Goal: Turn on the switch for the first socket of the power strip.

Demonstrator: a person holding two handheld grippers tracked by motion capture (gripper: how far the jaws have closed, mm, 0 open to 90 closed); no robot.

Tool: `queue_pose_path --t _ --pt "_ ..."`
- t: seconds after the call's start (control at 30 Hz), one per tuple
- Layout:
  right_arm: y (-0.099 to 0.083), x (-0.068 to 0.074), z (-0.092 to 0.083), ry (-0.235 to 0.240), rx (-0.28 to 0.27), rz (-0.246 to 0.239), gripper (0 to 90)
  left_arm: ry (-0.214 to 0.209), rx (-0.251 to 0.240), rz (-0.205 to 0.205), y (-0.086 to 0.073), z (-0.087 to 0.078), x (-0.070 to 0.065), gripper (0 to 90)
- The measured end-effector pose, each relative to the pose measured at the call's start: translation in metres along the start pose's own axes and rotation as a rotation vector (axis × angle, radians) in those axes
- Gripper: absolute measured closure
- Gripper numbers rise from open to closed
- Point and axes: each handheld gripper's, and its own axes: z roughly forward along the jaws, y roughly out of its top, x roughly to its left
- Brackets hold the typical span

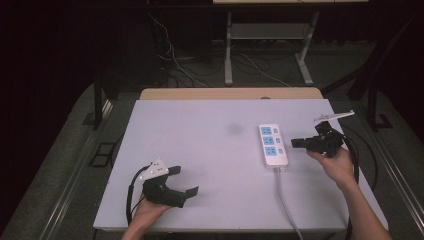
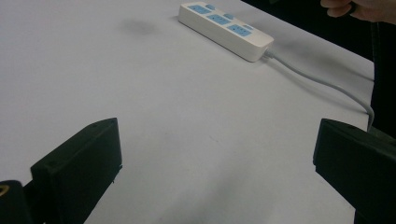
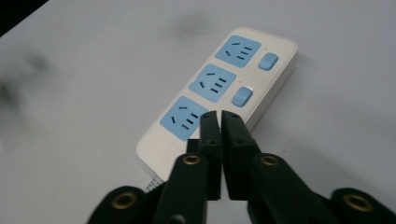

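Note:
A white power strip (image 1: 273,145) with three blue sockets and blue switches lies on the white table, right of centre. Its grey cord (image 1: 284,197) runs toward the near edge. My right gripper (image 1: 296,143) hovers just right of the strip, jaws shut with nothing between them; in the right gripper view its tips (image 3: 219,116) sit over the strip (image 3: 219,88) near the closest socket. My left gripper (image 1: 182,181) rests at the near left, jaws wide open and empty. In the left gripper view the strip (image 2: 224,29) lies far ahead past the open gripper (image 2: 215,163).
The white table top (image 1: 200,150) has a faint dark smudge (image 1: 233,129) near its middle. A wooden edge (image 1: 230,93) shows behind the table. Table legs and loose cables (image 1: 175,60) lie on the dark floor beyond.

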Motion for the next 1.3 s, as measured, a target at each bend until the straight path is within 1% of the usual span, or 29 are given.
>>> queue_pose_path --t 0.07,0.1,0.13,0.17,0.2,0.3,0.37,0.4,0.43,0.47,0.5,0.53,0.6,0.63,0.67,0.7,0.77,0.8,1.0,1.27,1.3 --pt "0.0 0.003 -0.004 -0.017 -0.012 0.007 79.1 0.0 -0.002 0.0 0.0 0.0 0.0 0.0" --pt "-0.001 0.005 -0.008 -0.032 -0.028 0.021 72.6 0.001 -0.003 -0.001 0.0 0.0 0.0 0.0" --pt "-0.001 0.005 -0.008 -0.032 -0.028 0.021 72.6 0.0 -0.005 -0.001 0.0 0.0 -0.001 0.0" --pt "-0.001 0.008 -0.013 -0.041 -0.046 0.033 65.3 0.001 -0.006 -0.001 0.0 0.0 -0.001 0.0" --pt "-0.001 0.008 -0.013 -0.041 -0.046 0.033 65.3 0.0 -0.006 -0.001 0.0 -0.001 -0.001 0.0" --pt "-0.002 0.014 -0.019 -0.059 -0.072 0.04 53.3 0.001 -0.006 -0.002 0.0 -0.001 -0.001 0.0" --pt "-0.003 0.017 -0.023 -0.07 -0.083 0.036 43.5 0.0 -0.007 -0.002 0.0 -0.001 -0.001 0.0" --pt "-0.003 0.021 -0.025 -0.093 -0.09 0.038 33.2 0.0 -0.007 -0.002 0.0 -0.001 -0.001 0.0" --pt "-0.003 0.021 -0.025 -0.093 -0.09 0.038 33.2 0.001 -0.007 -0.002 0.0 -0.001 -0.001 0.0" --pt "-0.004 0.023 -0.027 -0.095 -0.093 0.041 29.8 0.001 -0.007 -0.002 0.0 -0.001 -0.001 0.0" --pt "-0.005 0.026 -0.029 -0.096 -0.098 0.053 19.7 0.001 -0.006 -0.002 0.0 -0.001 -0.001 0.0" --pt "-0.005 0.026 -0.029 -0.096 -0.098 0.053 19.7 0.001 -0.006 -0.001 0.0 -0.001 -0.001 0.0" --pt "-0.006 0.031 -0.031 -0.094 -0.096 0.057 10.0 0.001 -0.007 -0.002 0.0 -0.001 -0.001 0.0" --pt "-0.007 0.033 -0.032 -0.09 -0.096 0.056 9.4 0.001 -0.007 -0.002 0.0 -0.001 -0.001 0.0" --pt "-0.008 0.036 -0.034 -0.082 -0.096 0.048 2.7 0.001 -0.007 -0.002 0.0 -0.001 -0.001 0.0" --pt "-0.01 0.042 -0.036 -0.073 -0.101 0.04 0.0 0.001 -0.006 -0.003 0.0 -0.001 -0.001 0.0" --pt "-0.012 0.045 -0.038 -0.065 -0.109 0.035 0.0 0.002 -0.006 -0.003 0.0 -0.001 -0.002 0.0" --pt "-0.013 0.047 -0.039 -0.054 -0.115 0.032 0.0 0.002 -0.007 -0.004 0.0 -0.001 -0.002 0.0" --pt "-0.021 0.061 -0.043 -0.019 -0.128 -0.007 0.0 0.002 -0.005 -0.004 0.0 -0.001 -0.003 0.0" --pt "-0.035 0.071 -0.044 0.022 -0.152 -0.015 0.0 0.001 -0.006 -0.005 0.0 -0.001 -0.003 0.0" --pt "-0.039 0.072 -0.043 0.026 -0.158 -0.016 0.0 0.001 -0.006 -0.005 0.0 -0.001 -0.003 0.0"
